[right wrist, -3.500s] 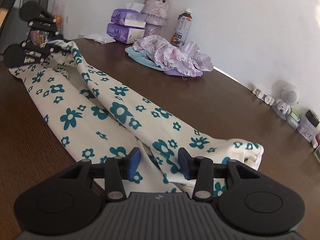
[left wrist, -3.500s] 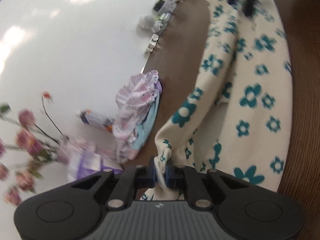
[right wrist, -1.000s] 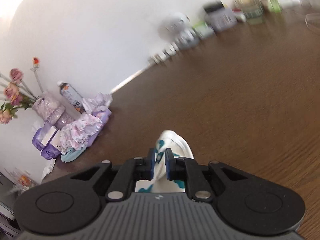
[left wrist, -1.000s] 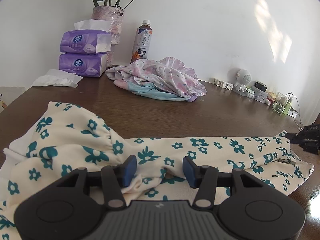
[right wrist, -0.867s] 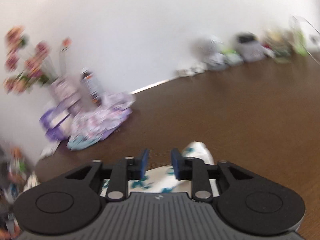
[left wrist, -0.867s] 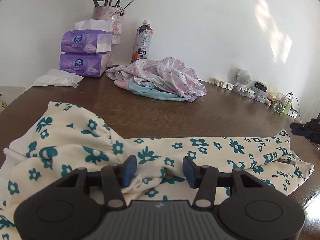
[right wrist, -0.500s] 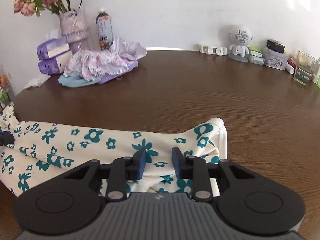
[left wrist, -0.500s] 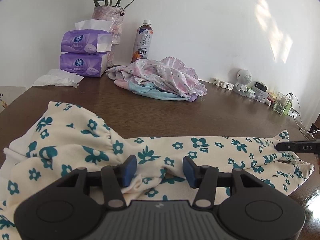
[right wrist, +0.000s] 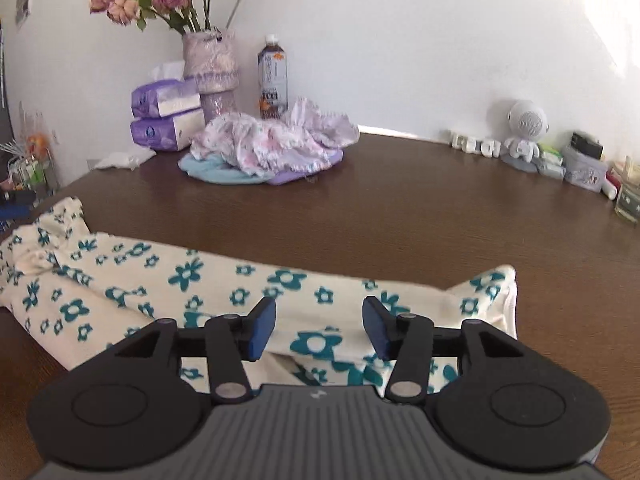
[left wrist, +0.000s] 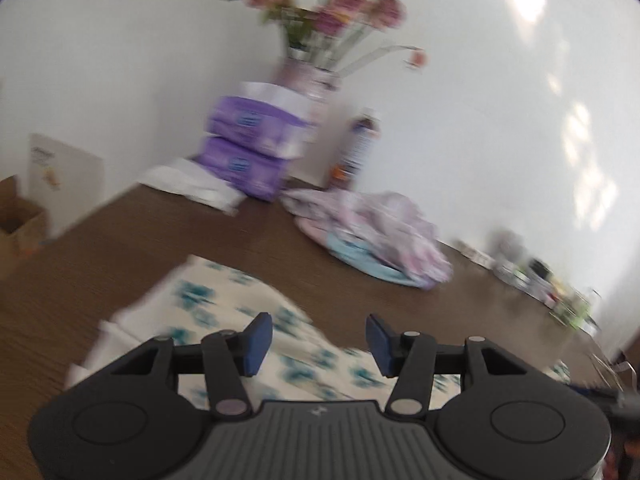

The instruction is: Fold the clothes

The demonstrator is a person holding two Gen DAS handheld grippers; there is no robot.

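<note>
The flowered trousers point(right wrist: 224, 288) lie stretched flat on the brown table point(right wrist: 400, 208). The left tool point(left wrist: 318, 338) and the right tool point(right wrist: 319, 326) are both spread, holding nothing, above the cloth.

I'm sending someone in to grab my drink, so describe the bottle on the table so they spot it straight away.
Look to the back of the brown table, along the white wall. Beside the lilac vase of pink flowers stands the bottle, just behind the heap of pink and blue clothes. It is the only tall, upright bottle there, dark with a white cap.
</note>
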